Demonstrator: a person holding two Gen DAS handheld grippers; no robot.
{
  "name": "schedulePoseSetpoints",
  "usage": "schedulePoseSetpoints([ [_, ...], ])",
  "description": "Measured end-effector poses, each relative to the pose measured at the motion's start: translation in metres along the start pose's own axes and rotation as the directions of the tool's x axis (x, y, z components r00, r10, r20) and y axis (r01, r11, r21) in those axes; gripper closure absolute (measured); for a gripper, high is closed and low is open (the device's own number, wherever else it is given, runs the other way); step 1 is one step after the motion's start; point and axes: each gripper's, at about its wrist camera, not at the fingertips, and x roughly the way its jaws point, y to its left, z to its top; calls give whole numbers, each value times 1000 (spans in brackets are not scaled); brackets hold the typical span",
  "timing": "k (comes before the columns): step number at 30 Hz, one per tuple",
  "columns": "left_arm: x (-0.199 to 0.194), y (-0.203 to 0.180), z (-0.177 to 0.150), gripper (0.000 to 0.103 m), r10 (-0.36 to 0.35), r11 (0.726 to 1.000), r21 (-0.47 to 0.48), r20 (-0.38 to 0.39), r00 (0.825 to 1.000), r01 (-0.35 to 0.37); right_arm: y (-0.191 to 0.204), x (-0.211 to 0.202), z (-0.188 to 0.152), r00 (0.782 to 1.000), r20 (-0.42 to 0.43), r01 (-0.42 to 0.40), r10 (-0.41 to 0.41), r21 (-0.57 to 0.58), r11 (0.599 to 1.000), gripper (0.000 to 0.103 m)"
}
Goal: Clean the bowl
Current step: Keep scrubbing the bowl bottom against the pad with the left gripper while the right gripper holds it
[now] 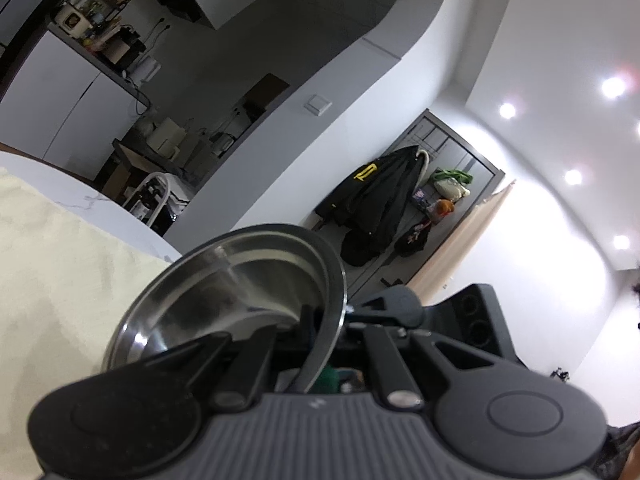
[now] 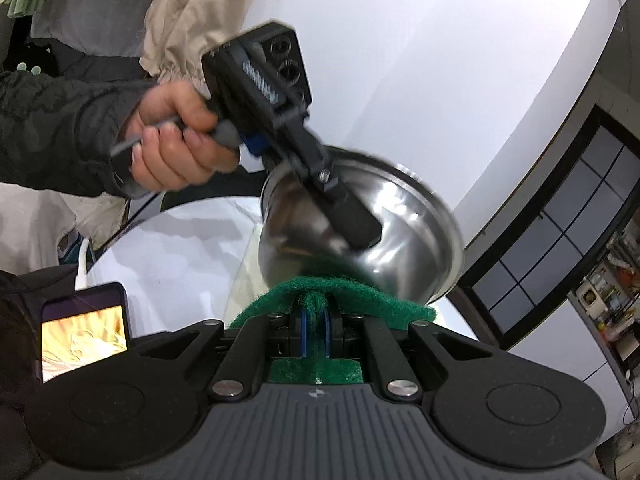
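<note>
A shiny steel bowl [image 1: 224, 304] is held tilted in the air by my left gripper [image 1: 316, 332], whose jaws are shut on its rim. In the right wrist view the bowl [image 2: 400, 256] hangs above the table with the left gripper's finger [image 2: 348, 216] clamped over its rim. My right gripper [image 2: 316, 320] is shut on a green scouring pad [image 2: 352, 292], and the pad presses against the bowl's outer underside. A bit of the green pad [image 1: 326, 378] shows behind the bowl in the left wrist view.
A white marble table [image 2: 168, 264] with a cream cloth [image 1: 52, 272] lies below. A phone with a lit screen [image 2: 82, 332] stands at the left. The person's hand [image 2: 176, 140] holds the left gripper's handle. Kitchen counters and hanging coats are far behind.
</note>
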Motion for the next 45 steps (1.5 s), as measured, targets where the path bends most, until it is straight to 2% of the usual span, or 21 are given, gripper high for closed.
schedulePoseSetpoints([
  [10,-5,-10,0,98,-18,1000,17,12,1000,18,-22,-15,-9,998,13,55,-56,39,998,95],
  [20,-1,-27,2,96,-39,998,52,11,999,38,-22,4,-21,999,-12,36,-35,69,997,95],
  [30,-1,-7,-2,97,-1,1000,11,13,1000,1,-2,1,-7,1000,18,-12,12,21,1000,95],
  [41,-15,10,-2,97,50,998,-38,38,998,-49,-10,-8,-8,996,69,43,-48,70,997,95],
  [45,-25,13,3,97,72,996,-54,74,995,-68,-21,-6,-17,996,63,58,-65,108,993,95],
])
